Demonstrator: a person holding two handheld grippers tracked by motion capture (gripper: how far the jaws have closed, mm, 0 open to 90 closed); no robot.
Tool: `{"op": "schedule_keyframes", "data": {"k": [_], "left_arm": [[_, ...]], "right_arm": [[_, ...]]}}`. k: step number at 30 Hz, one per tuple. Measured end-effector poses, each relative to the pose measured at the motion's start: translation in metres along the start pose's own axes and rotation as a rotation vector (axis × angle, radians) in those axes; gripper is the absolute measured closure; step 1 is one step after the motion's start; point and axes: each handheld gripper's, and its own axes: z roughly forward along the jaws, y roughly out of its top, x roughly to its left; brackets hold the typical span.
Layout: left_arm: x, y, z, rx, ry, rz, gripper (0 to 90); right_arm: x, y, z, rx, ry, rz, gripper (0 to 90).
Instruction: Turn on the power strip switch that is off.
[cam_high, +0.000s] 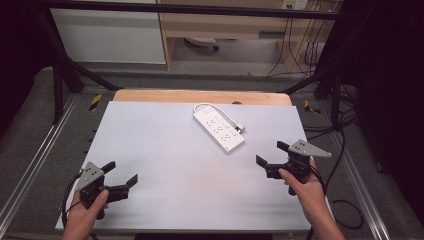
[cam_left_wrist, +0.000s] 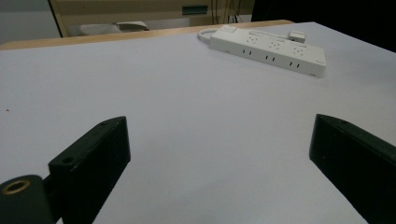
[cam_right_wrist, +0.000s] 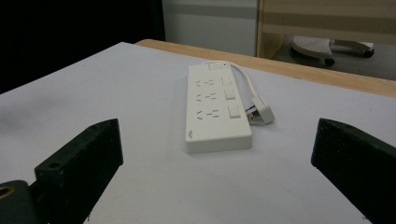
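Observation:
A white power strip (cam_high: 219, 128) lies flat on the pale table top (cam_high: 165, 165), right of centre toward the back, its short white cord looping round to a plug (cam_high: 240, 128) beside it. The strip (cam_left_wrist: 266, 49) lies far ahead in the left gripper view, and nearer in the right gripper view (cam_right_wrist: 215, 109), with its plug (cam_right_wrist: 260, 111) at its right side. My left gripper (cam_high: 121, 172) is held at the front left, open and empty. My right gripper (cam_high: 272, 153) is held at the right, open and empty, a short way in front of the strip.
A wooden strip (cam_high: 200, 96) edges the table's far side. Black frame posts (cam_high: 57, 80) stand at both back corners, with cables (cam_high: 345, 150) hanging along the right edge. A cabinet (cam_high: 225, 25) and a white panel (cam_high: 107, 35) stand behind.

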Motion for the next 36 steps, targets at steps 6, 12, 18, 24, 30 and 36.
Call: {"op": "schedule_keyframes", "data": {"k": [6, 12, 18, 24, 30, 36], "left_arm": [[0.0, 0.0, 0.0, 0.006, -0.002, 0.005, 5.4], [0.0, -0.001, 0.001, 0.011, -0.006, 0.002, 5.4], [0.0, -0.001, 0.001, 0.011, -0.005, 0.002, 5.4], [-0.001, -0.001, 0.001, 0.013, -0.007, 0.004, 5.4], [-0.001, -0.001, 0.001, 0.013, -0.008, 0.002, 5.3], [-0.001, -0.001, 0.002, 0.014, -0.009, 0.003, 5.3]], "right_arm": [[-0.002, 0.005, 0.002, -0.01, -0.003, -0.003, 2.6], [-0.006, 0.014, 0.005, -0.014, -0.011, -0.016, 2.6], [-0.01, 0.026, 0.009, -0.013, -0.021, -0.041, 2.8], [-0.014, 0.035, 0.013, -0.013, -0.023, -0.047, 2.8], [-0.016, 0.045, 0.016, -0.016, -0.015, -0.054, 2.6], [-0.017, 0.053, 0.02, -0.023, -0.014, -0.05, 2.6]]}}
